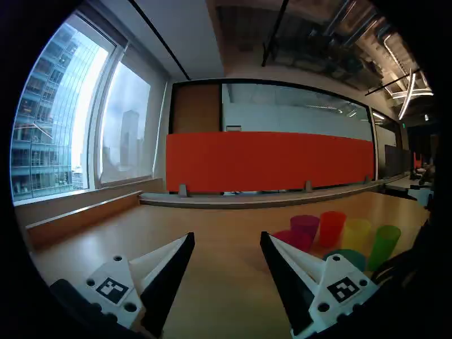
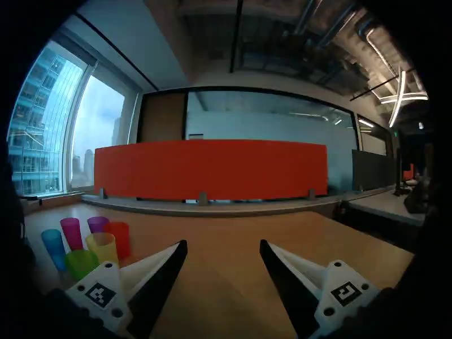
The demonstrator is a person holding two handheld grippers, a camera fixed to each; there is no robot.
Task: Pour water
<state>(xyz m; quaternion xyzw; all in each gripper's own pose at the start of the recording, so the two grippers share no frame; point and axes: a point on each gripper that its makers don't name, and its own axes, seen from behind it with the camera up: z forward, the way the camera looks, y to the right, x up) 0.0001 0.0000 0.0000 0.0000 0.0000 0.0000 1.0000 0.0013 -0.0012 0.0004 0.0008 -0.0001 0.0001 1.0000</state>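
The coloured cups (image 1: 332, 226) stand upright in a tight cluster on the worktop (image 1: 141, 226), long axes vertical. From the left gripper (image 1: 226, 236) they lie ahead and off to the right of its fingers, with the teal cup (image 1: 350, 257) partly behind the right-hand finger. From the right gripper (image 2: 223, 244) the same cluster lies ahead and to the left of its fingers, the green cup (image 2: 82, 263) just beside the left-hand finger. So the cups sit between the two tools; which is nearer I cannot tell. Both pairs of fingers are spread wide and hold nothing. Either one would have to swing inward and take a cup by its side. Whether any cup holds water I cannot tell
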